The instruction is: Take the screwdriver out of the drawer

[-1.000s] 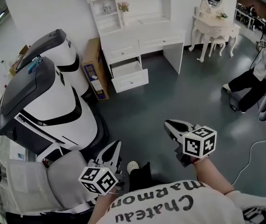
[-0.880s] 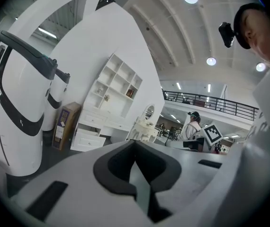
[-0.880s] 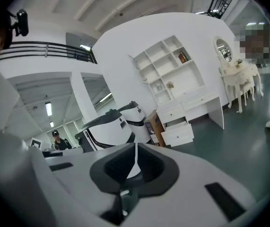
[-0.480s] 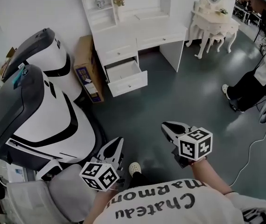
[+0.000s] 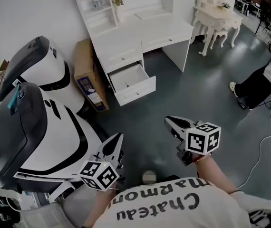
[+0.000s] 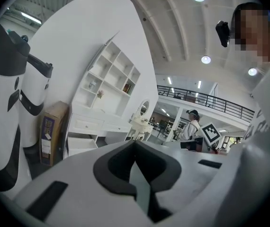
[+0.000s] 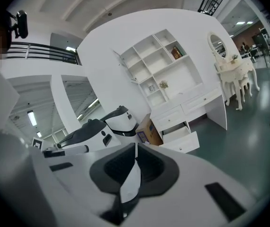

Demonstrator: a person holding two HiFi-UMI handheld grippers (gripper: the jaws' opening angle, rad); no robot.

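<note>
The left gripper (image 5: 117, 139) and right gripper (image 5: 170, 122) hang near, over the dark floor (image 5: 207, 94), both clenched with nothing between the jaws. Far off, the white desk's (image 5: 140, 30) lower drawer (image 5: 136, 93) stands pulled out, a cardboard box (image 5: 85, 72) just left of it. Any screwdriver inside is too small to make out.

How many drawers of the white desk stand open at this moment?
1. The open drawer is the lower one in the white desk's drawer stack, next to the cardboard box. The other drawer fronts look shut; one below it could be hidden.
</note>
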